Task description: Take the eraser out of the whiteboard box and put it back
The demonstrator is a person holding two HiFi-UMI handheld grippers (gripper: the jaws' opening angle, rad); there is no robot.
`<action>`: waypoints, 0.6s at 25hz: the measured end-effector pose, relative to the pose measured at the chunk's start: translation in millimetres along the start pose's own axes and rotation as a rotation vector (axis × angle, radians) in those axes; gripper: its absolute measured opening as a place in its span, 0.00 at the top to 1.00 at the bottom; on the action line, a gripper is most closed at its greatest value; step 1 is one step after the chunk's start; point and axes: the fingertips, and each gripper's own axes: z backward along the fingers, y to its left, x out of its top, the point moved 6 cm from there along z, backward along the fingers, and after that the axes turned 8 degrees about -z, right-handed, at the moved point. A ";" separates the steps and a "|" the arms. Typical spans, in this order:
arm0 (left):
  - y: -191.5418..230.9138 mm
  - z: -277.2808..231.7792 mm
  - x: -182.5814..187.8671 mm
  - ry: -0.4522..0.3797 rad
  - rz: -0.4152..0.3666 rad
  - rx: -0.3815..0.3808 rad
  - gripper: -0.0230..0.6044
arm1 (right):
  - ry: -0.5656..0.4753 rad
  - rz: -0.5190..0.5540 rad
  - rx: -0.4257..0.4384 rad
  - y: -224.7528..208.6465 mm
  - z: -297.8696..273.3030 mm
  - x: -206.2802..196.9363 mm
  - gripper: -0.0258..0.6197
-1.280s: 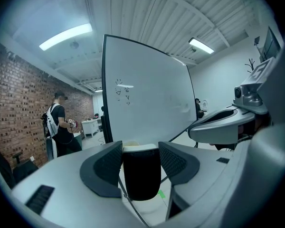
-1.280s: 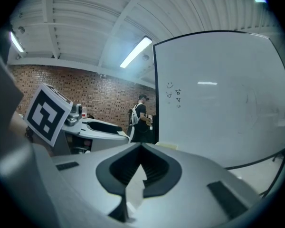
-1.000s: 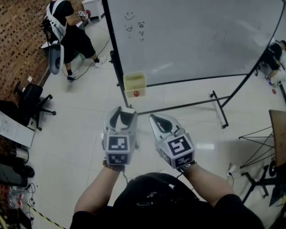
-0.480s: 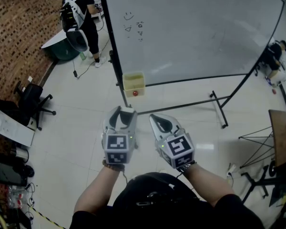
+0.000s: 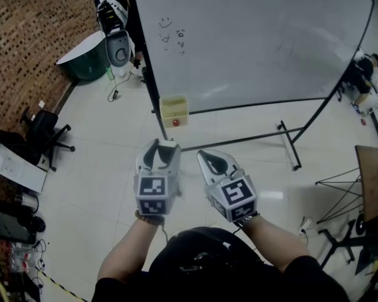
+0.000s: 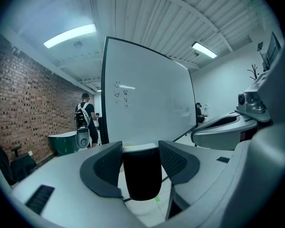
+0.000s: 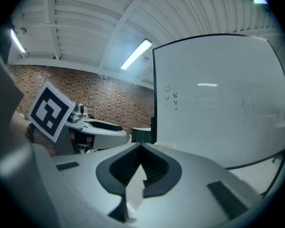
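Eraser (image 6: 141, 172), black with a pale top edge, is out of the box and pinched upright in the left claw (image 5: 165, 151), whose two dark pads sit spread wide on either side of it. Right claw (image 5: 203, 156) is just beside the left one, holding nothing, its tips pressed together into a point. Both are held out in front of the person at about the same height, over the pale tiled floor (image 5: 94, 168), aimed roughly level toward the whiteboard (image 5: 252, 36).

The box (image 5: 174, 107), a small yellowish tray, hangs on the board's frame near its lower left corner, well apart from the claws. A small red thing (image 5: 175, 123) sits just under it; what it is I cannot tell. A few scribbles (image 5: 170, 29) mark the board's upper left.

Behind the board's left edge stands a person with a backpack (image 5: 115, 5), next to a dark green tub (image 5: 87, 58) by the brick wall (image 5: 31, 30). A black office chair (image 5: 45, 131) stands further along that wall. Off past the board's right end, another person (image 5: 364, 71) is crouched low
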 end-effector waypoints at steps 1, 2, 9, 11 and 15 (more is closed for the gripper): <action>-1.4 -0.4 -0.3 0.000 0.003 0.000 0.59 | -0.001 0.000 0.002 -1.4 1.3 0.0 0.92; -2.9 -1.2 -1.1 0.000 0.007 0.000 0.59 | -0.003 0.001 0.004 -3.1 2.3 -0.5 0.92; -16.5 -5.4 4.3 -0.009 0.026 0.025 0.59 | 0.004 -0.001 0.024 -15.5 13.4 -0.9 0.92; -21.1 -5.7 6.7 -0.010 0.035 0.032 0.59 | 0.002 -0.004 0.031 -19.2 17.5 -1.1 0.92; -29.3 -7.6 9.0 -0.005 0.038 0.053 0.59 | -0.005 0.003 0.048 -29.8 24.6 -2.6 0.92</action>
